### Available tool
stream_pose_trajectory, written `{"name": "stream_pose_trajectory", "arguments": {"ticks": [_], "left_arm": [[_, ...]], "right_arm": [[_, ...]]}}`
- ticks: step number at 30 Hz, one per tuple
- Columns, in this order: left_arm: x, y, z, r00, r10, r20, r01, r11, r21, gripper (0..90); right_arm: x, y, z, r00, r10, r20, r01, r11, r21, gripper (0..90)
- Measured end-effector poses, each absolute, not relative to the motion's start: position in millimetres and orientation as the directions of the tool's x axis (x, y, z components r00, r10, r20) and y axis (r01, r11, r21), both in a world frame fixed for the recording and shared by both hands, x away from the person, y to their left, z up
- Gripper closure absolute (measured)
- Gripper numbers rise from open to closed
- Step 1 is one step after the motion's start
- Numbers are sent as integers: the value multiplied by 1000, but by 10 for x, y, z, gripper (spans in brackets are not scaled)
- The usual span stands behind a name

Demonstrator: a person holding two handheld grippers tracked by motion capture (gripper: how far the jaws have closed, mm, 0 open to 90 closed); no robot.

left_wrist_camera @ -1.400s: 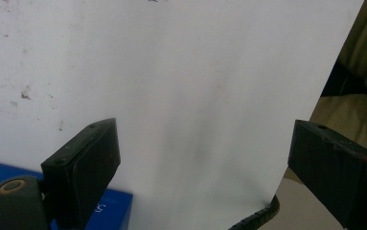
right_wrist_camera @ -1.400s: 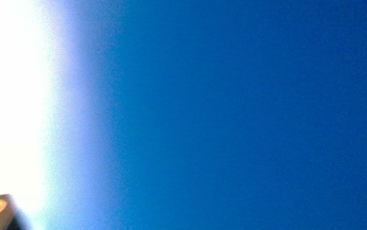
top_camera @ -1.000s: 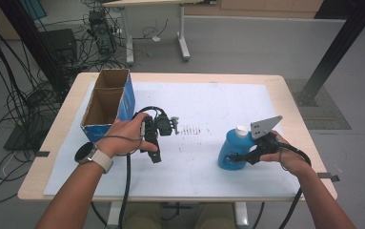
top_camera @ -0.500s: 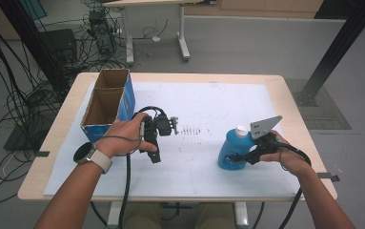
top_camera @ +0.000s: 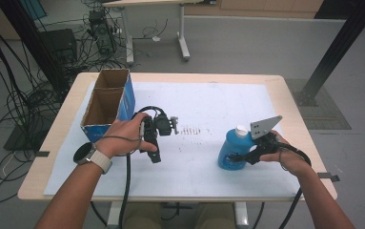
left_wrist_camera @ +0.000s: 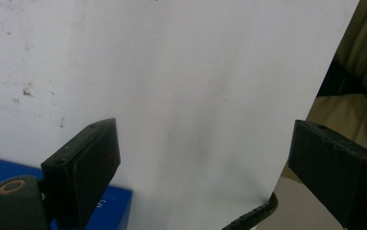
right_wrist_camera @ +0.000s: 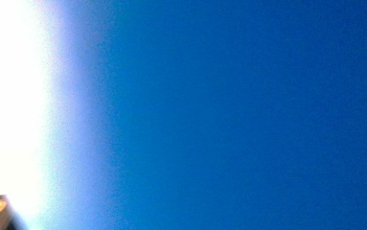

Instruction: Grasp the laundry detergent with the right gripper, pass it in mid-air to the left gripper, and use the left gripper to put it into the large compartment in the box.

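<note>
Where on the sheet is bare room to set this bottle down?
The widest bare patch is the middle of the white sheet, between the left tongs and the bottle. The far strip behind them, right of the box, is also free. The left edge is crowded by the box and left hand.

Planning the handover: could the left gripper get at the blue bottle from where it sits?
Probably yes. The left gripper is open and empty, and bare white paper lies between it and the blue bottle, though the right gripper is already clamped on it.
</note>
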State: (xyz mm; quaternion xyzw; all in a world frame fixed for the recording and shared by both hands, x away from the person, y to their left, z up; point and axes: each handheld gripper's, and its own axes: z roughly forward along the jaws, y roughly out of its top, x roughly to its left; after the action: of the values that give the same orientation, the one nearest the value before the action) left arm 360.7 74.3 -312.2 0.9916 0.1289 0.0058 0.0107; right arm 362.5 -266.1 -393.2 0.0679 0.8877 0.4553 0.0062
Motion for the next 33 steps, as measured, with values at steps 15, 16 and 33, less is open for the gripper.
{"name": "stream_pose_trajectory", "arguments": {"ticks": [15,16,33], "left_arm": [[3608,752,-3123,966,260,12,260,-965,29,110],[3606,751,-3125,965,261,12,261,-965,32,110],[3614,738,-3131,966,258,13,258,-966,31,110]], "right_arm": [[3625,-2664,-3936,-991,125,52,115,574,811,427],[3624,-2665,-3937,-991,126,53,116,573,811,427],[3624,-2665,-3938,-991,124,51,114,572,812,427]]}}
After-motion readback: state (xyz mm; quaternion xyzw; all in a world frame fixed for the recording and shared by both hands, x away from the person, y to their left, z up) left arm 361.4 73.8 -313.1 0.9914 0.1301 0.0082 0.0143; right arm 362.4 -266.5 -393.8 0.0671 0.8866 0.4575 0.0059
